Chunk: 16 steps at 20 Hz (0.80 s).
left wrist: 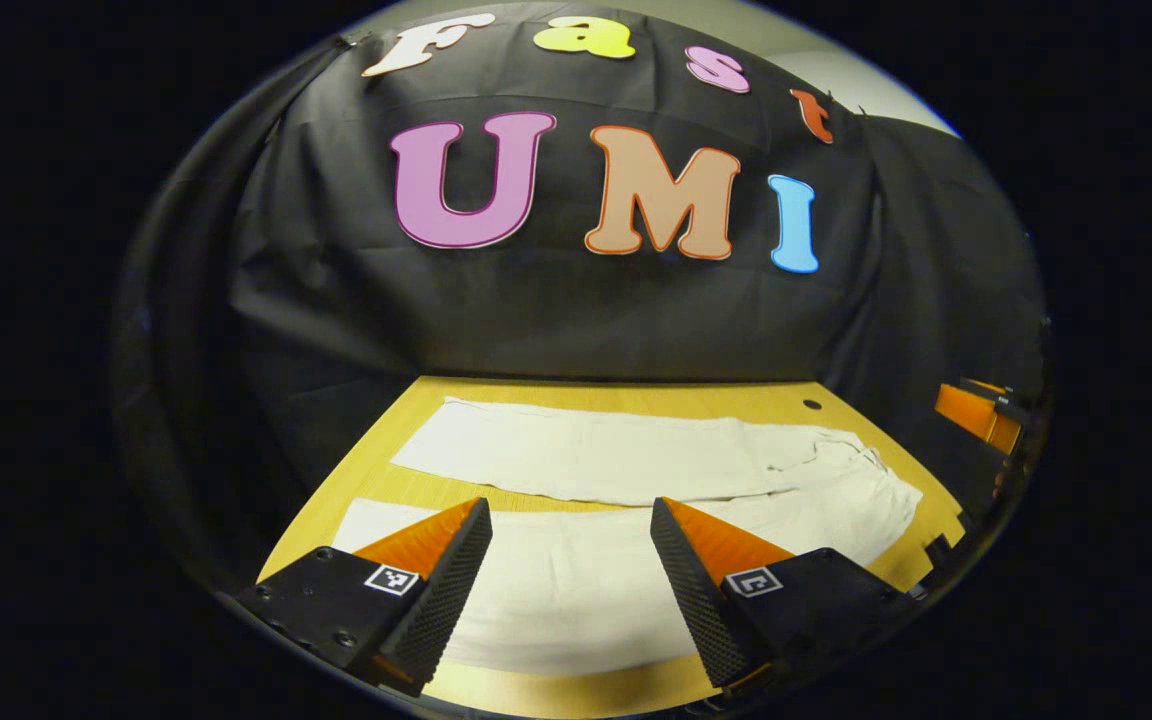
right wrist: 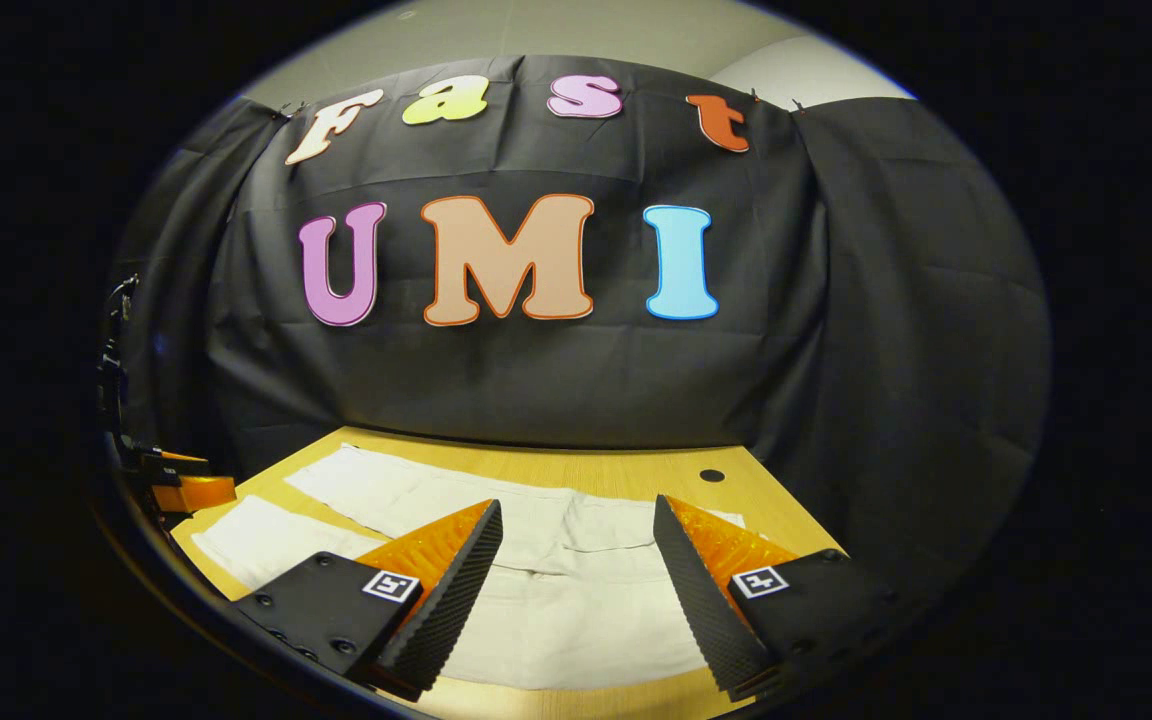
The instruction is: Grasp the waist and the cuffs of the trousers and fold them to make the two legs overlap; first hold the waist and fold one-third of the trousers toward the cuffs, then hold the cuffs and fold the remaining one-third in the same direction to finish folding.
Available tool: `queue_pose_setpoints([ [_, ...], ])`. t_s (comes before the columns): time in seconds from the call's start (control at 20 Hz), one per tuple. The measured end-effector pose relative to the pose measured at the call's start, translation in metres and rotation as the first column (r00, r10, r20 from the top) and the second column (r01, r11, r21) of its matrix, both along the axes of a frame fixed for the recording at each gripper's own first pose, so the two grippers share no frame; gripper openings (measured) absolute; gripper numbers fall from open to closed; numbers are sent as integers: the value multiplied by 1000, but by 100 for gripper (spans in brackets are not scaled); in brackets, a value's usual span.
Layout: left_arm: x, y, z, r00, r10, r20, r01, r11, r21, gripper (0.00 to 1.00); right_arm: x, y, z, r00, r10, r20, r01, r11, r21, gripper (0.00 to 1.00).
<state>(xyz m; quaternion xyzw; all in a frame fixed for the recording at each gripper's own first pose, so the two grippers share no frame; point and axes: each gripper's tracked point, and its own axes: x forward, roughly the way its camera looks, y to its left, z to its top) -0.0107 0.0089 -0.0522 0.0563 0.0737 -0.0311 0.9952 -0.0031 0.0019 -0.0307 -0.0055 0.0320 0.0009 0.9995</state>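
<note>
White trousers (left wrist: pixel 636 470) are laid flat lengthwise across the desk (left wrist: pixel 496 395), waist rightward in the left gripper view. Left tongs (left wrist: pixel 571 525) and right tongs (right wrist: pixel 576 525) are held apart, empty.

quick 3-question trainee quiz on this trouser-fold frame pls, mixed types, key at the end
1. True or false: the trousers lie spread flat on the table with the two legs apart, not yet overlapped.
2. In the left gripper view, what is the left gripper doing? A) clamping the cloth B) open above the near leg, holding nothing C) shut above bare table
3. Fill in: in the right gripper view, the right gripper hangs open over the ____ end of the trousers.

Key: 1 true. 2 B. 3 waist.
</note>
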Motion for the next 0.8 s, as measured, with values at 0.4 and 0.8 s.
queue_pose_setpoints([
  [0.4, -26, 11, -54, 928, -262, -263, 327, 914, 242, 96, -9, 6, -19, 999, 10, -48, -11, 1000, -26, 98],
  [0.8, -58, 54, -116, 736, -335, -588, 585, 752, 304, 97, -23, 7, -36, 996, -3, -92, -3, 998, -63, 98],
])
